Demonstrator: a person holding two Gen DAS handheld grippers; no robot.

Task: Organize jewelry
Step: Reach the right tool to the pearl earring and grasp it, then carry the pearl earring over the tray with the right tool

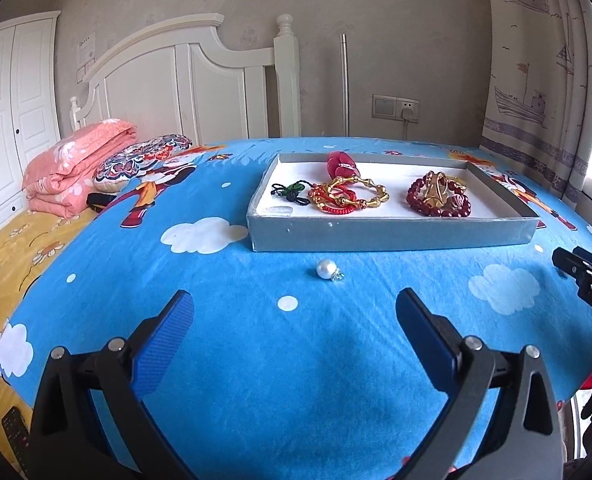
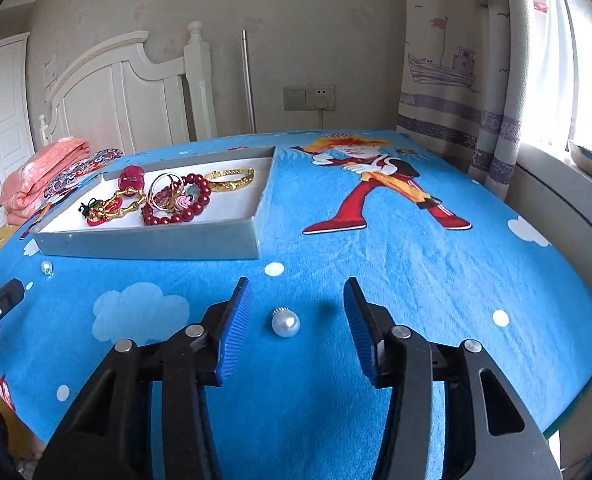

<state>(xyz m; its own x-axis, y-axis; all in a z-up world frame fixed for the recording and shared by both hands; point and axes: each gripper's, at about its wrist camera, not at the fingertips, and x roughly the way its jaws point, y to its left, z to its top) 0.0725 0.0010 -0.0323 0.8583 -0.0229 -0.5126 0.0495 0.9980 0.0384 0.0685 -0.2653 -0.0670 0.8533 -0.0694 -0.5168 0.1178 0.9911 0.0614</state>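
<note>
Pearl-white and glossy, the nearer pearl bead [image 2: 285, 323] is lying on the blue bedsheet [image 2: 375, 264] in front of the grey tray [image 2: 148, 246], off its right corner. The right hand-held gripper [image 2: 297, 312] is straddling it, jaws released, pads clear on both sides. It is looking light, hard and slippery, likely to roll or squirt out; the round body is probably the place to pinch, not the tiny metal cap. A second pearl bead [image 1: 324, 269] is sitting just in front of the tray, ahead of the left hand-held gripper [image 1: 294, 312], which is hanging wide open and empty
</note>
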